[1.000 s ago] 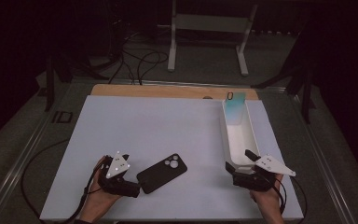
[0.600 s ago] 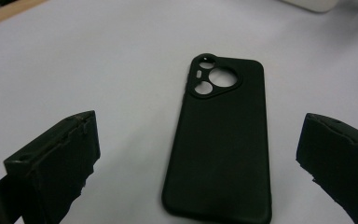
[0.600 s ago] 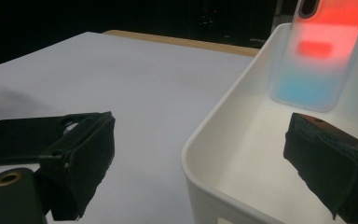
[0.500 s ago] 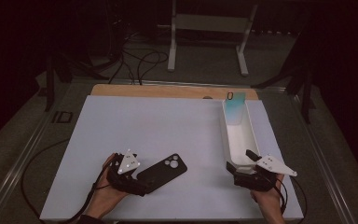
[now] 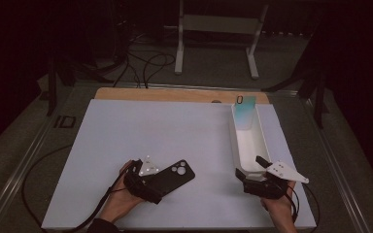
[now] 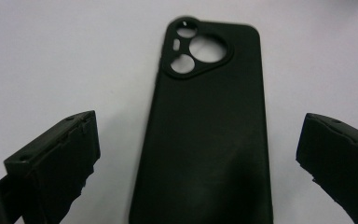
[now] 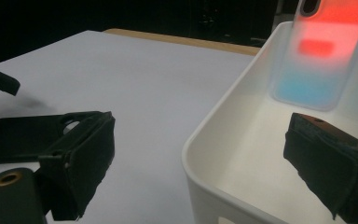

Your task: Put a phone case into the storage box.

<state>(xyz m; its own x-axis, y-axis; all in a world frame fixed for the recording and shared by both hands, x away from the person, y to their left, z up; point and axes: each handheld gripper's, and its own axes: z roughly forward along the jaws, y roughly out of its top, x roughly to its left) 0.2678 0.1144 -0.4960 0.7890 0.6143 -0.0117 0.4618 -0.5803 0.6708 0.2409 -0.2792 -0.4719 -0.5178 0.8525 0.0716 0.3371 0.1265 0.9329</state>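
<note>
Black phone case [image 5: 169, 176] lies flat on the white counter [image 5: 165, 131], back side up, camera cut-outs at its far end; this case serves as landmark. At its near end sits the left gripper [image 6: 198, 158], held in the person's left hand [image 5: 121, 199]. Fingers [image 6: 56, 158] spread wide, one on either side of the case, neither touching it in the left gripper view; the case lies between them, unheld. Grey three-cornered plate [image 5: 148, 167] on top of that gripper overlaps the near end of the case in the high view.

Well to the right of the case, at about the same depth: right gripper [image 5: 260, 177], held in the right hand [image 5: 278, 206]. Its fingers [image 7: 81, 154] also stand apart, holding nothing; one is outside and one inside the near end of a white bin [image 5: 247, 145].

The bin is long and narrow, running away from the person, right of and beyond the case. At the bin's far end, a translucent phone case [image 5: 245, 112] leans upright against the end wall, teal-blue in the high view, red over blue in the right gripper view [image 7: 326, 51].
</note>
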